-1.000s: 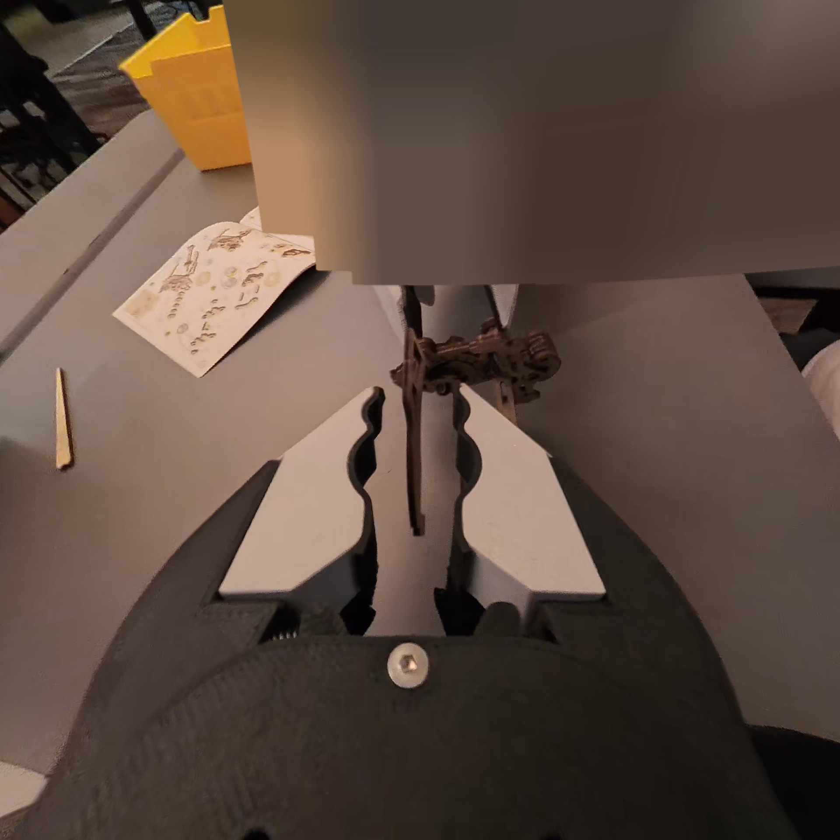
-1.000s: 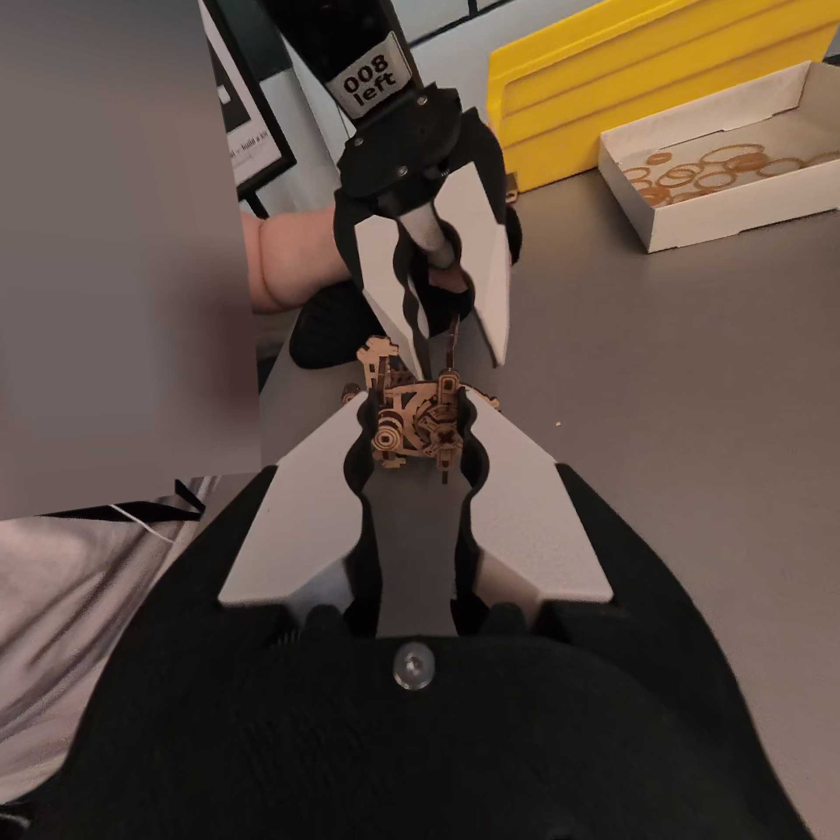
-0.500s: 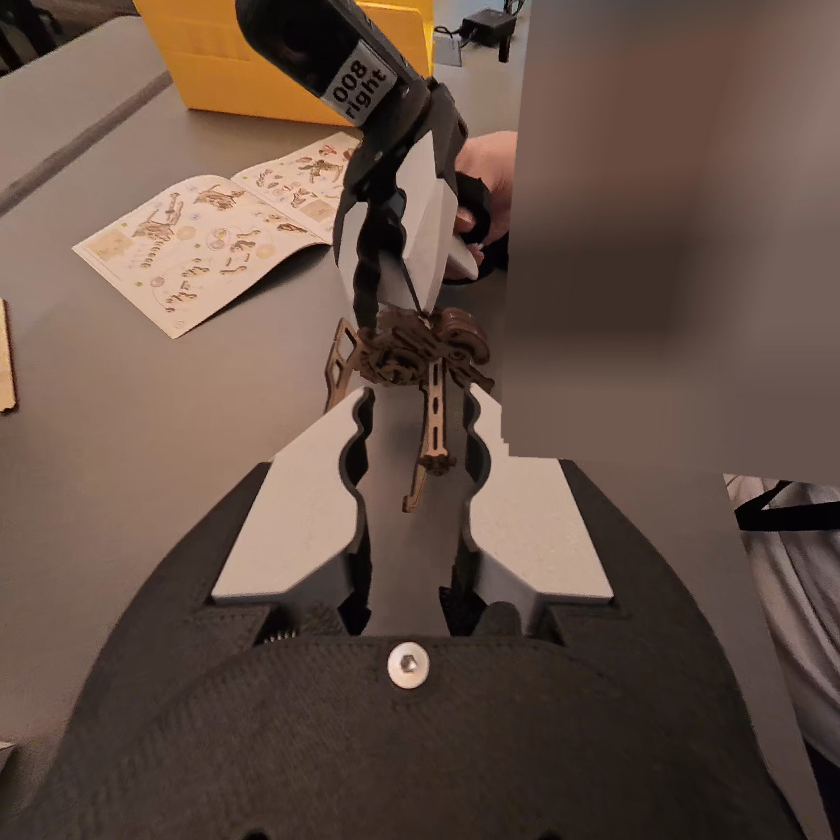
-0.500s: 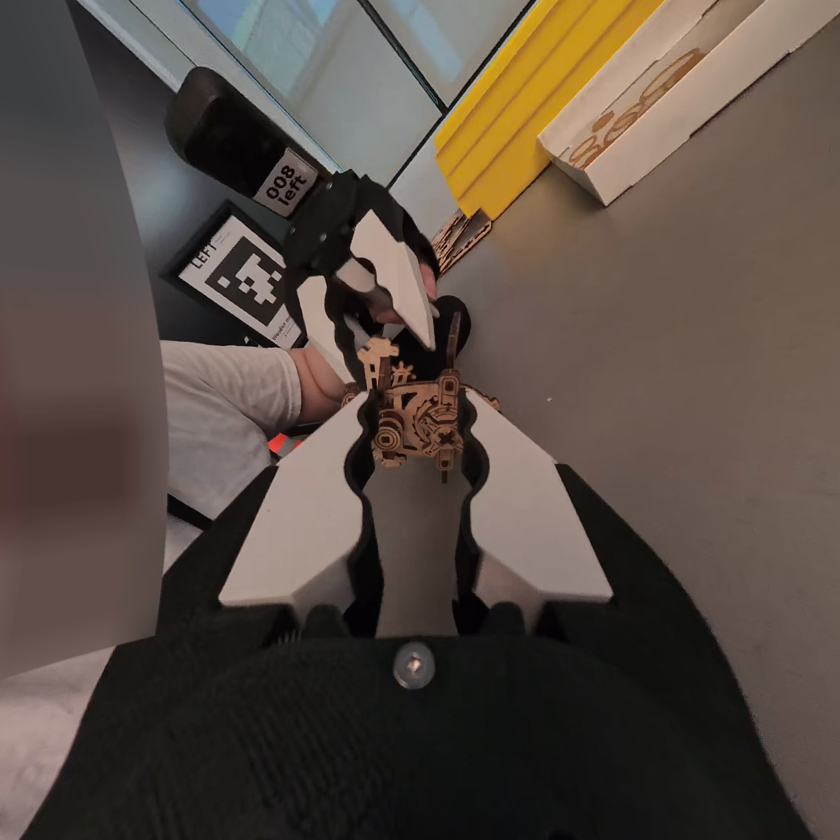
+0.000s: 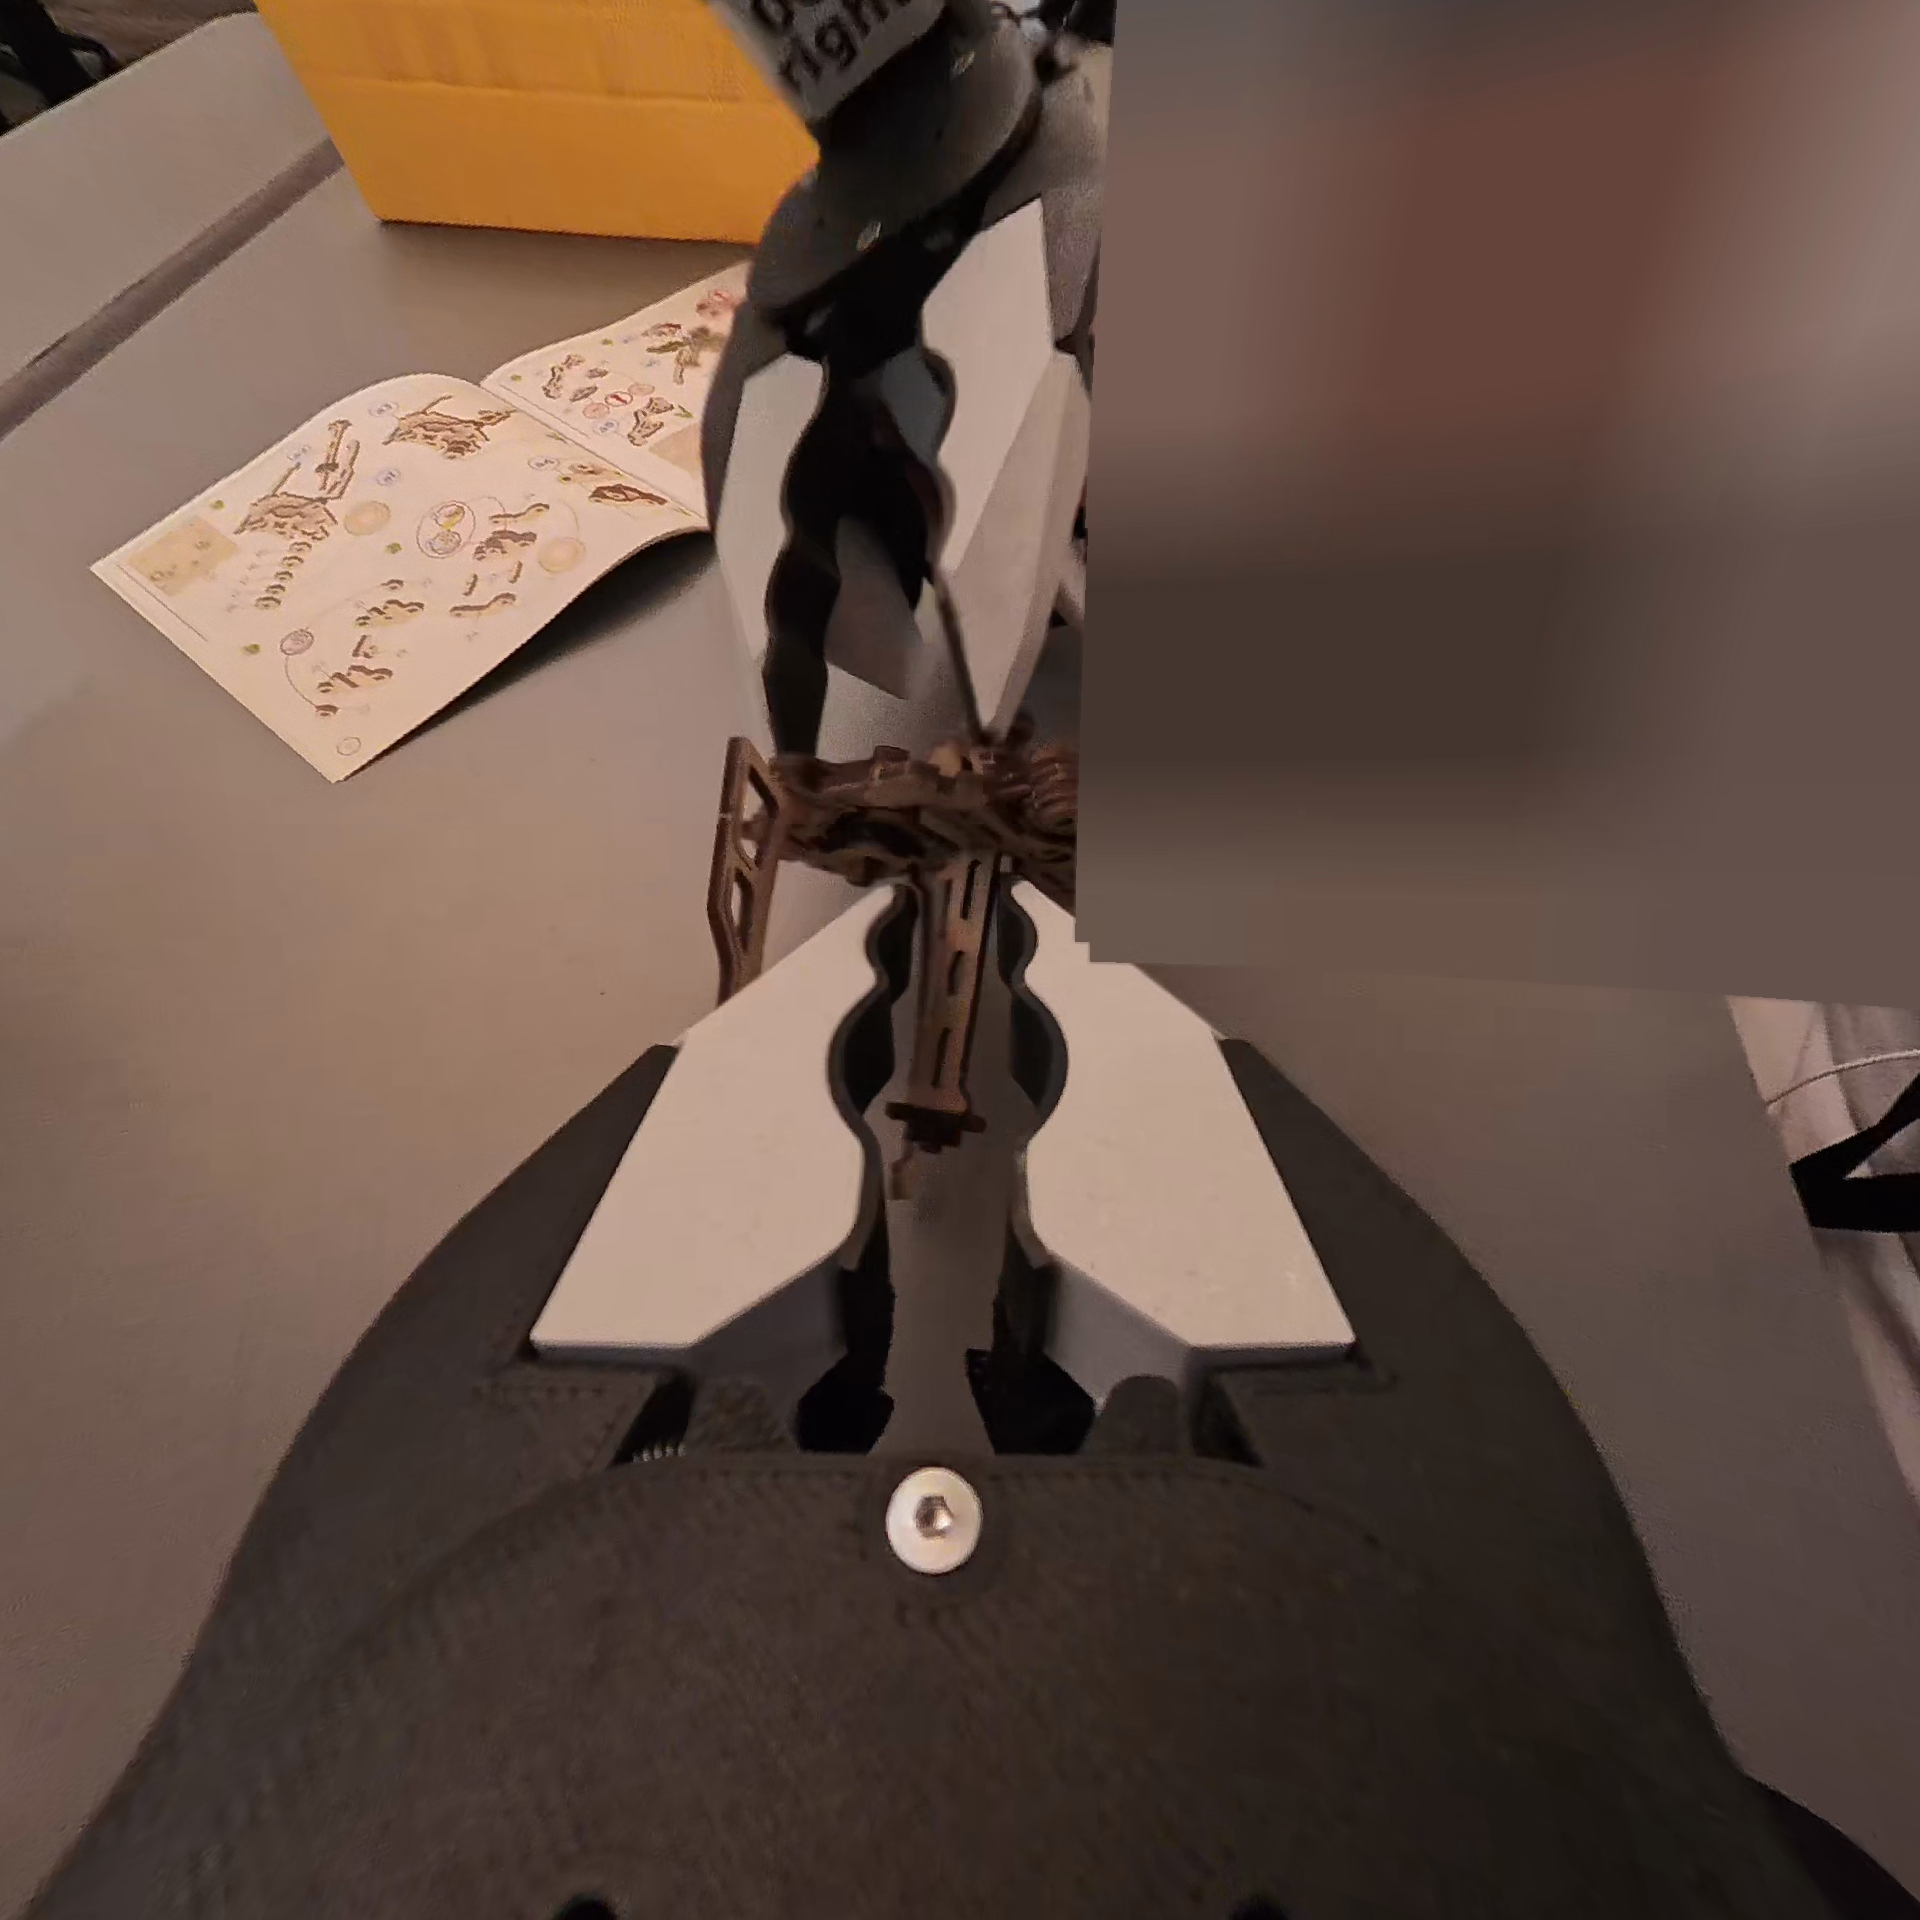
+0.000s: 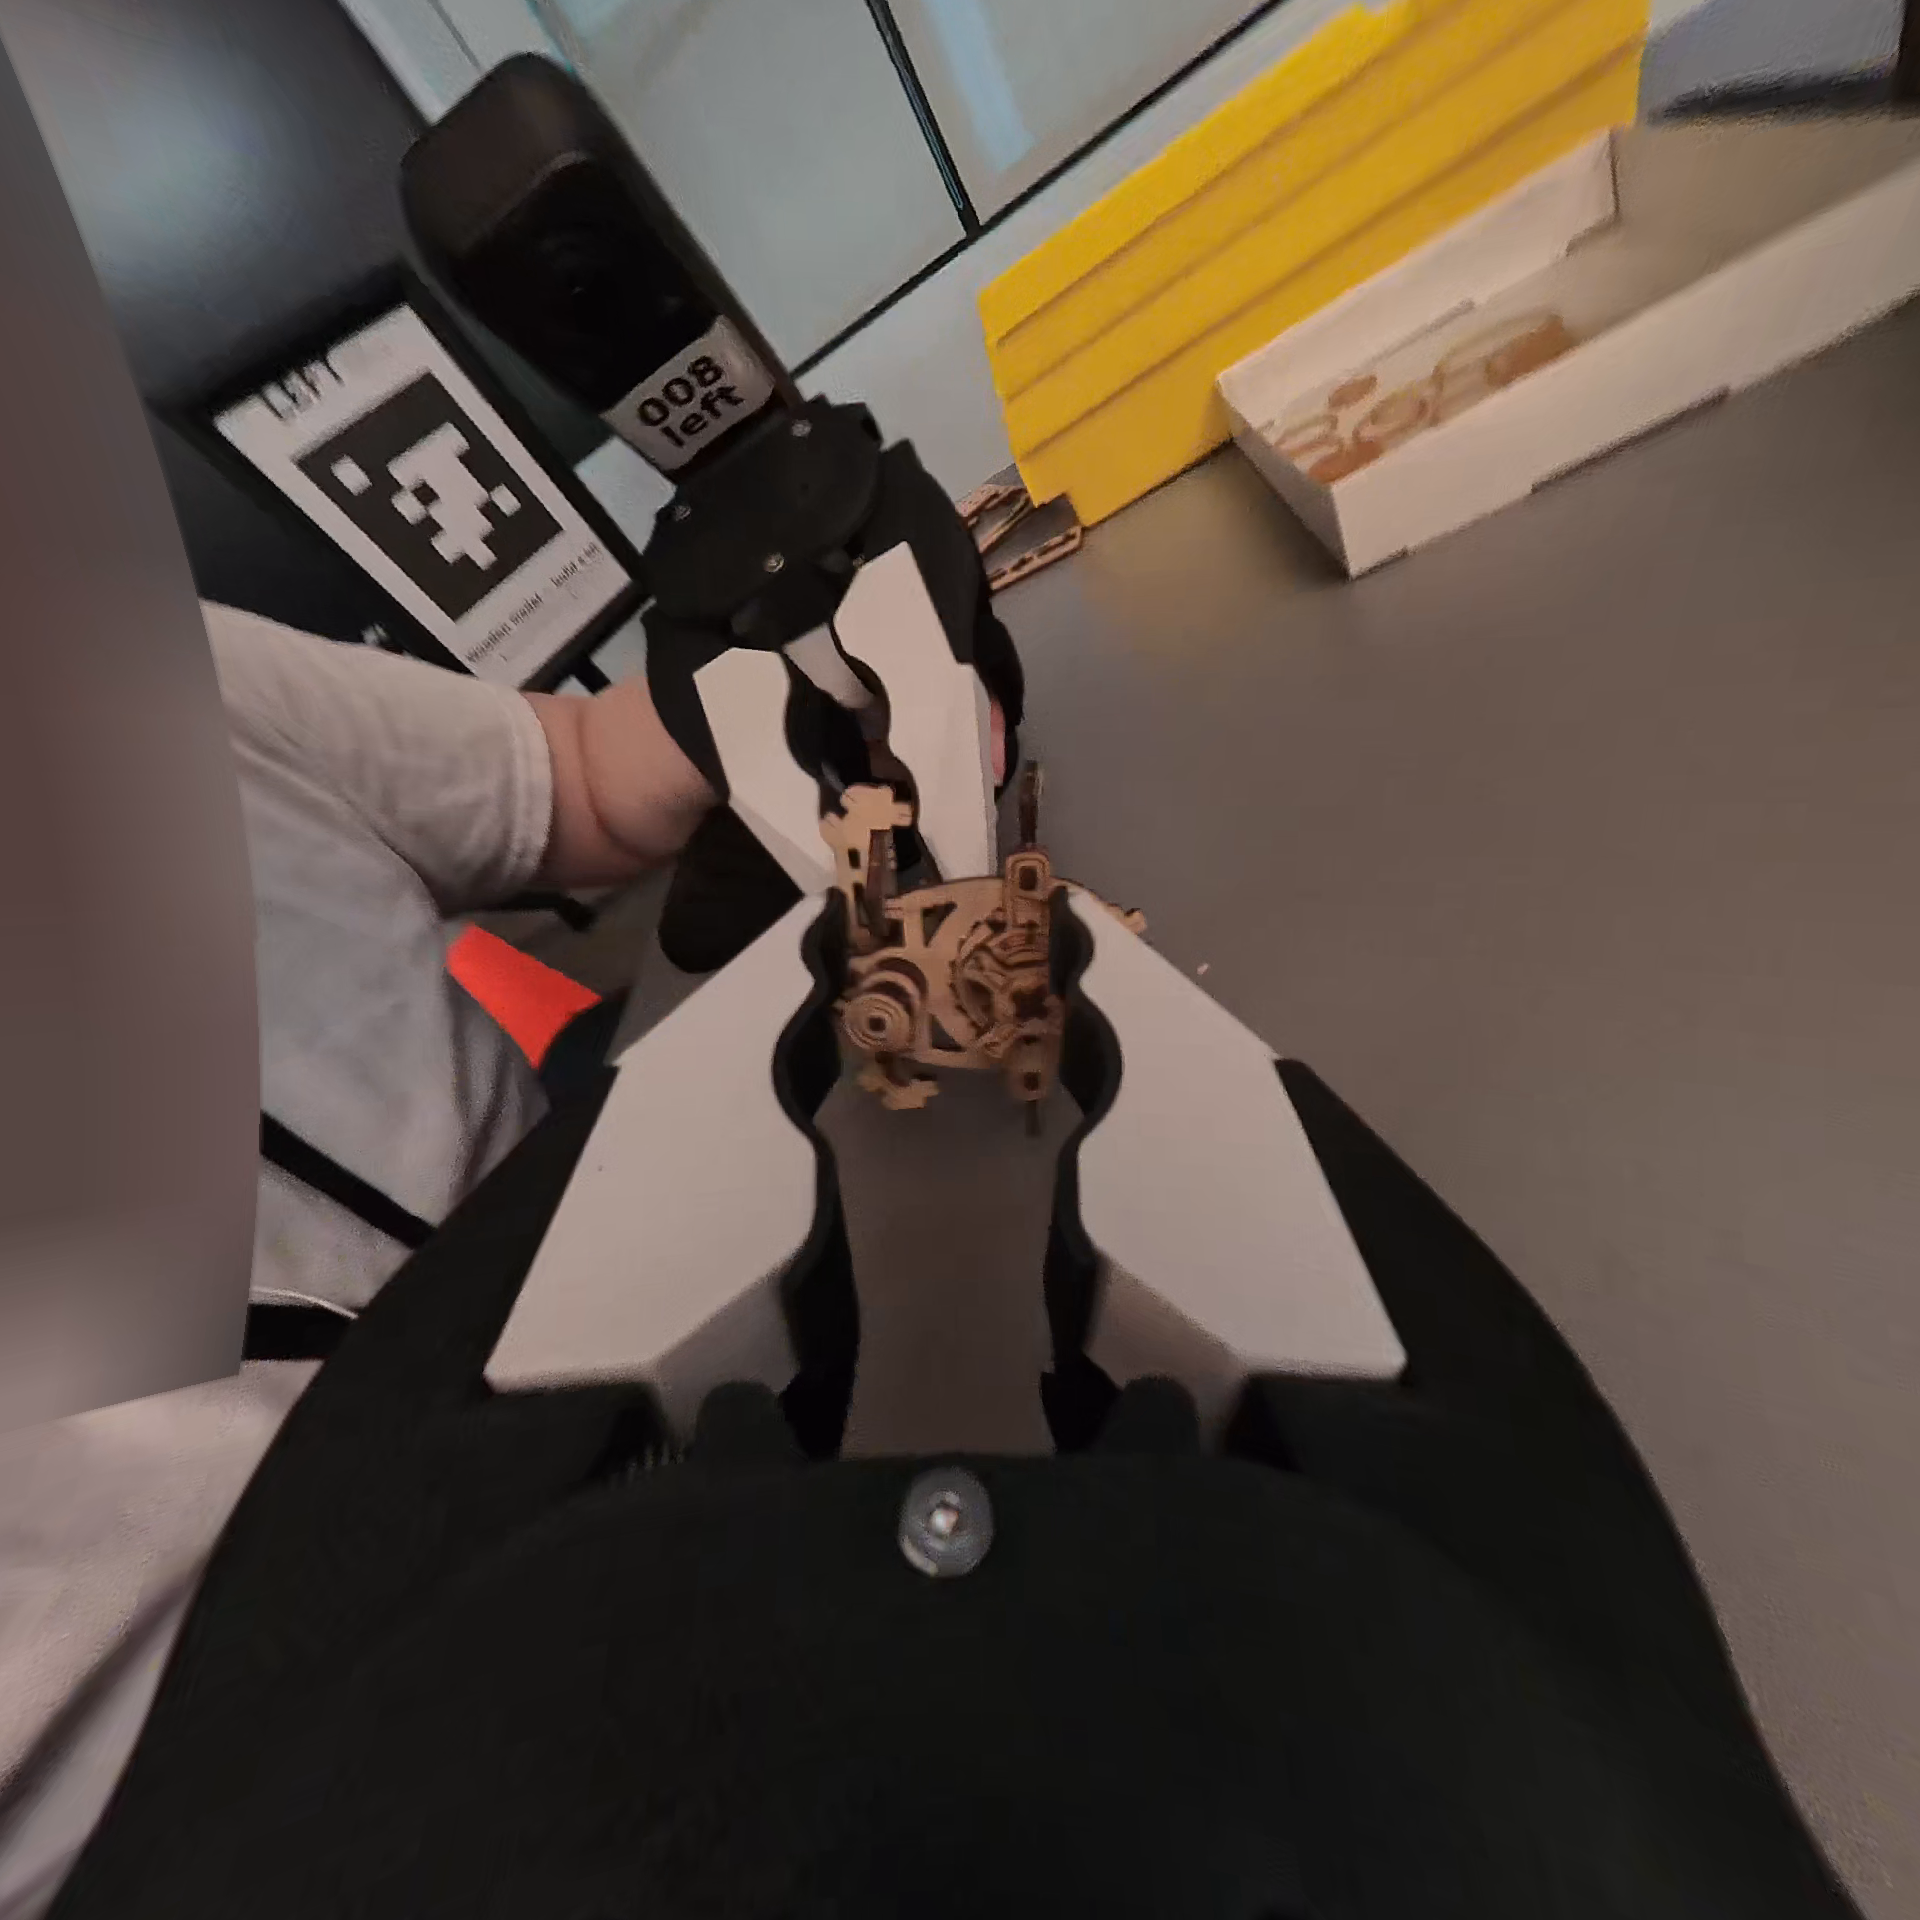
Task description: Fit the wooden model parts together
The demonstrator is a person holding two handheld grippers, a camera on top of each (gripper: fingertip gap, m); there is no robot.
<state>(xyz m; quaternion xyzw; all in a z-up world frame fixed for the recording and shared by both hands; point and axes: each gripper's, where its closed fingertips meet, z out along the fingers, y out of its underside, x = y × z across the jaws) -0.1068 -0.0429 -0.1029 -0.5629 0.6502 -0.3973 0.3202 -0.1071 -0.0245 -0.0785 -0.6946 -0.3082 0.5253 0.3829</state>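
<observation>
A small brown wooden model (image 6: 956, 987) is held over the grey table (image 6: 1507, 935). My right gripper (image 6: 951, 925) is shut on its body, one finger on each side. In the left wrist view the right gripper (image 5: 894, 738) comes down from above onto the model (image 5: 894, 810). A slotted wooden leg (image 5: 945, 997) sticks out of the model toward the left camera. My left gripper (image 5: 951, 914) has its jaws close on either side of this leg and seems shut on it. In the right wrist view the left gripper (image 6: 894, 852) is just behind the model, at the leg's end (image 6: 868, 831).
An open instruction booklet (image 5: 416, 540) lies left of the grippers, with a yellow bin (image 5: 540, 114) behind it. In the right wrist view a yellow bin (image 6: 1299, 291), a white box of wooden rings (image 6: 1455, 436) and a flat wooden parts sheet (image 6: 1018, 530) stand at the back. A person's arm (image 6: 613, 769) holds the left gripper. Both grippers' tips are close together, under 4 cm apart.
The left gripper has swung around the model, and the leg now faces it flat. Its jaws have narrowed on the leg. The right gripper has kept its hold and tilted.
</observation>
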